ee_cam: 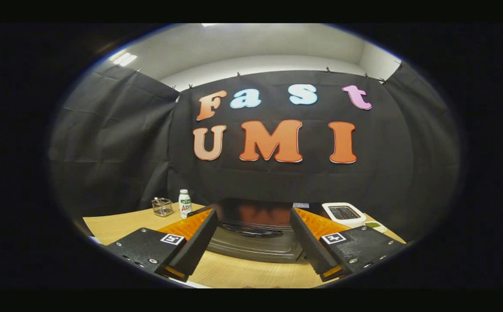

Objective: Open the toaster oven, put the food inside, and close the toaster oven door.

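Wooden worktop (117,225) carries, from left: wire basket (162,206), small white bottle (184,203) beside it, then dark toaster oven (255,236) w/ door shut, just ahead of & between tongs (253,225), which are spread wide, gripping nothing. White scale (343,213) further right, green dish (374,225) beside it.

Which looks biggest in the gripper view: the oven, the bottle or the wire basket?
1. Oven, ahead between the open gripper's fingers.
2. Bottle and wire basket look alike; both stand farther back, so real sizes are unsure.
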A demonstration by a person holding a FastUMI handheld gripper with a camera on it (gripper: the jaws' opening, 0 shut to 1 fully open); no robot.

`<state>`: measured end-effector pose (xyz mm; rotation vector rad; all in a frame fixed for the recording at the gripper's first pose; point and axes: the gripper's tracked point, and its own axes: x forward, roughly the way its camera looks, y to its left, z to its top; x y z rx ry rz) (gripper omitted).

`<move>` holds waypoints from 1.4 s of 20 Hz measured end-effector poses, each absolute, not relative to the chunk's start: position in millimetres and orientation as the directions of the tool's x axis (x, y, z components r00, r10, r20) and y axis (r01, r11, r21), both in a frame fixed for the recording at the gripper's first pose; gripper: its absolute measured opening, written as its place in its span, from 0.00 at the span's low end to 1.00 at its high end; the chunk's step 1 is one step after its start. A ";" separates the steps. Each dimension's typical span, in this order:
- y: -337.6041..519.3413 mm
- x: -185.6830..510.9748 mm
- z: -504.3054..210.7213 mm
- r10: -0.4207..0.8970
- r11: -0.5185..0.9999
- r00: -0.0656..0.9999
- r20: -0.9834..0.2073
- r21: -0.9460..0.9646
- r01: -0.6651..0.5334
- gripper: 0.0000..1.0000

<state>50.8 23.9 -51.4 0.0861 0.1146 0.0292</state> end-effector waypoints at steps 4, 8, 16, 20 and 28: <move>23.7 77.7 -71.8 0.000 0.994 0.988 -0.154 0.111 0.017 0.99; 39.4 99.5 -87.7 0.017 0.991 0.984 -0.178 0.136 0.008 0.99; 40.0 123.1 -116.0 -0.031 0.992 0.975 -0.221 0.116 0.058 0.99; 40.1 125.4 -124.2 -0.043 0.992 0.974 -0.222 0.103 0.068 0.99; 48.8 114.0 -126.1 -0.025 0.990 0.975 -0.222 0.132 0.056 0.93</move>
